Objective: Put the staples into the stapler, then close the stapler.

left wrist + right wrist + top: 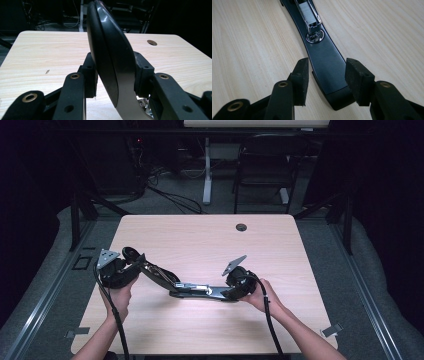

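My left hand gripped the left gripper from below, forearm rising from the bottom edge. Its jaws pointed away from me, and both pads pressed on the raised top arm of the stapler. My right hand held the right gripper turned in toward the left one. Its jaws stood apart either side of the stapler base, their pads clear of it.

Bare far tabletop (probably unobstructed)
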`<state>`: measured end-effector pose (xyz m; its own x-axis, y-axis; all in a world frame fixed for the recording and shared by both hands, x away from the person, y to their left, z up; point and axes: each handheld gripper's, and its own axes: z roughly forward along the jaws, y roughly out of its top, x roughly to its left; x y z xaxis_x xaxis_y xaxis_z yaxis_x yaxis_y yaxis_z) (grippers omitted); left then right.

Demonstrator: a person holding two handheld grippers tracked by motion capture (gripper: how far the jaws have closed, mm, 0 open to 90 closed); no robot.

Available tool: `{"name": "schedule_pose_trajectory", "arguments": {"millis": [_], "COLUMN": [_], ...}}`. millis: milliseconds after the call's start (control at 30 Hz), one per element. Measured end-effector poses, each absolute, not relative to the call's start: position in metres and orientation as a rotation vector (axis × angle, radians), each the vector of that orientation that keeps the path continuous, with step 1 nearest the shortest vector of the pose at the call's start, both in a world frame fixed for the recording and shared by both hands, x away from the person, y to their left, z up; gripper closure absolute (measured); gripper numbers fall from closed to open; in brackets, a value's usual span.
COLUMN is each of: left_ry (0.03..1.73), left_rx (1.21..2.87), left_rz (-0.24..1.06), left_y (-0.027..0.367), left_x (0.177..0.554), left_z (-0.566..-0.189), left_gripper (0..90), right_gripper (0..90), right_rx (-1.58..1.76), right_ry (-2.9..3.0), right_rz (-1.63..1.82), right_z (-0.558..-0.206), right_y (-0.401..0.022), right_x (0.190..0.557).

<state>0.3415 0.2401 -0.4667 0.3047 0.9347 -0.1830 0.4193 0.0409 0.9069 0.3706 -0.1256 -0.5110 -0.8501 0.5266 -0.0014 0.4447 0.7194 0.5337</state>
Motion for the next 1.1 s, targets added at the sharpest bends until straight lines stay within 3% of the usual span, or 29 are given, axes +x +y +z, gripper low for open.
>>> {"name": "schedule_pose_trajectory", "arguments": {"millis": [467, 1100], "left_ry": [1.235, 1.177], "left_rx": [1.574, 1.563], "left_rz": [0.574, 0.579], "left_y": [0.236, 0.227], "left_x": [0.339, 0.332], "left_z": [-0.472, -0.477], "left_gripper": [42.3, 39.2], "right_gripper": [56.5, 56.9], "right_rx": [0.801, 0.782], "right_ry": [2.759, 2.723], "right_rz": [0.804, 0.840], "right_z": [-0.511, -0.498], "right_y": [-0.126, -0.130], "right_x": [0.374, 0.375]}}
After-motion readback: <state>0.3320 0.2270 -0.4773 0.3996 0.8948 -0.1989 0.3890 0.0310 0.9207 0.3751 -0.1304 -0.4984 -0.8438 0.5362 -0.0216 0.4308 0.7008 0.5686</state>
